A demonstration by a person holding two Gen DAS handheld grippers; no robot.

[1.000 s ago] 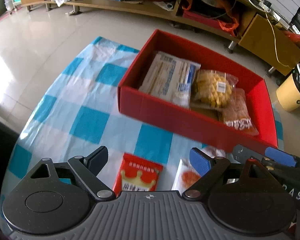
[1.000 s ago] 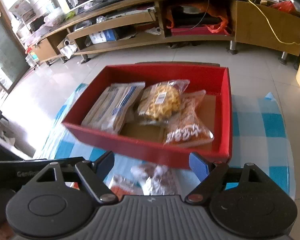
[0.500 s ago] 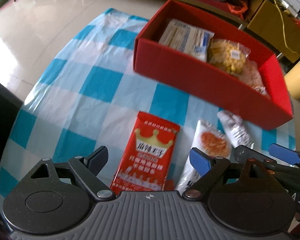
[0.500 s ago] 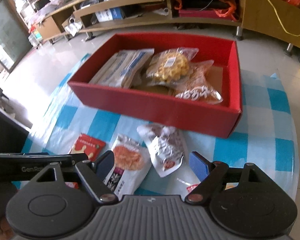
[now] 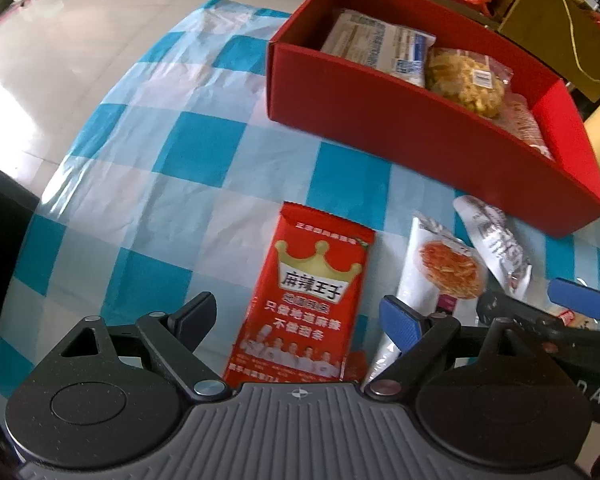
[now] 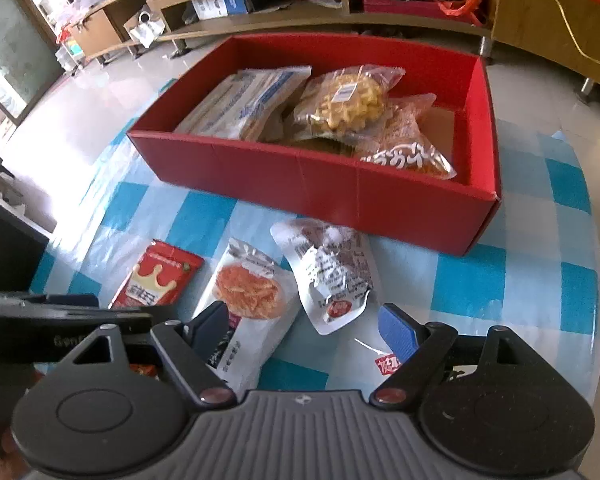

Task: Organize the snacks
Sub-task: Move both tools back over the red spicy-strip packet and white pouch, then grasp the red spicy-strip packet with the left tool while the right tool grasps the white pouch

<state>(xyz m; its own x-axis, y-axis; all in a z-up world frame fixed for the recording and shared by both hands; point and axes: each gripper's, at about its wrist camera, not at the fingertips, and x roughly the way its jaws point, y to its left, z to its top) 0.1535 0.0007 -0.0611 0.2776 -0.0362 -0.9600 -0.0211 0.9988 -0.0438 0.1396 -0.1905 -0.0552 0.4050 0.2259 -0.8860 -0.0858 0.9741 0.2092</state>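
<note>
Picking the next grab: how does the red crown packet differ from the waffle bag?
The red crown packet is opaque, flat and long; the waffle bag is clear, puffy and rounder. The packet lies on the checked cloth outside the red box; the bag sits inside. Both are sealed snacks.

Left gripper (image 5: pixel 298 316): black linkage arms; round steel pivot screws; grey ribbed housing; one black pad, one blue; right gripper (image 6: pixel 306 326) identical.

Red snack packet (image 5: pixel 314 300): "麻辣王子", crown logo.
</note>
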